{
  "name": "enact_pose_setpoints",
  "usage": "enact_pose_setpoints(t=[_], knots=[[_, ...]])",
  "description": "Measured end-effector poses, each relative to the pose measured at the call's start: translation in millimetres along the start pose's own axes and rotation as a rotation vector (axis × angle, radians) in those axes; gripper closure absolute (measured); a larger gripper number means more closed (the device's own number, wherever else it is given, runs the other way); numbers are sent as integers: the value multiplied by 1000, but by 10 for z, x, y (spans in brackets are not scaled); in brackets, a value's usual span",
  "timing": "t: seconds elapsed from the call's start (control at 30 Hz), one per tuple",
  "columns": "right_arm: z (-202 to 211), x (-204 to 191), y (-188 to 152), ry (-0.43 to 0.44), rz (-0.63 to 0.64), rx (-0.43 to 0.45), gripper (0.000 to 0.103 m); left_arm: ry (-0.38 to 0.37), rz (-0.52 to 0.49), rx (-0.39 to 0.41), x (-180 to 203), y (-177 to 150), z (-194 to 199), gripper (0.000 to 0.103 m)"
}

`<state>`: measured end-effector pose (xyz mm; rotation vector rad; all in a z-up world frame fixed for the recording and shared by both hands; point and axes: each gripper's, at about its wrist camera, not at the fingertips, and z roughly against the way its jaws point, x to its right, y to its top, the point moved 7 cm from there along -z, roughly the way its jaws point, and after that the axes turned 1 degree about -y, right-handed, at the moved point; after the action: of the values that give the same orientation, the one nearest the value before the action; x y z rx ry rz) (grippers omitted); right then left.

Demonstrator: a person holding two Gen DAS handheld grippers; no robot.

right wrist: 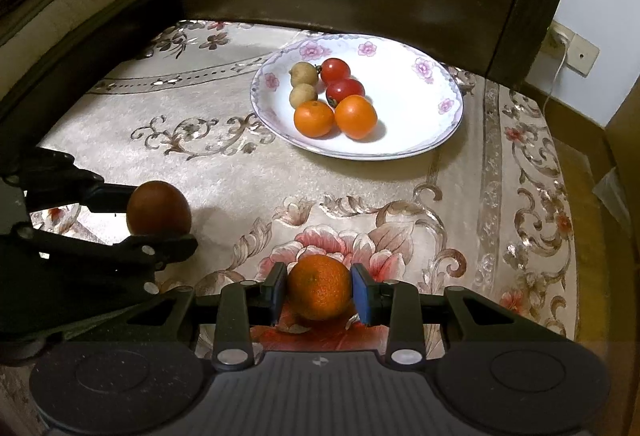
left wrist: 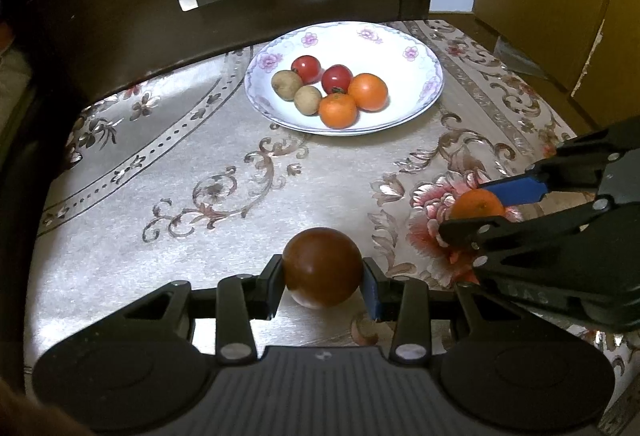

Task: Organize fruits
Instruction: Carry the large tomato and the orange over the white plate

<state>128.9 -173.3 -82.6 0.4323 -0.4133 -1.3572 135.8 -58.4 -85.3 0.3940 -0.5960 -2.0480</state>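
Gripping round glossy tomato [left wrist: 322,268], dimpled orange [right wrist: 319,286].

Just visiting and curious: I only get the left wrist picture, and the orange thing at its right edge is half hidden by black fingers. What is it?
Observer: A whole tangerine. The right gripper has a pad pressed on each side of it.
Operator: Anything past the plate's right side?
Observer: A white cable hangs from a wall socket.
Operator: And my own dark fruit, from over there?
Observer: Side-on, the dark red fruit looks slightly egg-shaped, clamped in the left gripper.
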Motion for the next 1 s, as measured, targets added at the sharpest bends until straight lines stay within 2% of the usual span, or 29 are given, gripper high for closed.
enact_pose_setpoints(t=[1.0], knots=[[-87,15,70,23,-40,-17,73,-7,27,10,-100,128,-100,58]])
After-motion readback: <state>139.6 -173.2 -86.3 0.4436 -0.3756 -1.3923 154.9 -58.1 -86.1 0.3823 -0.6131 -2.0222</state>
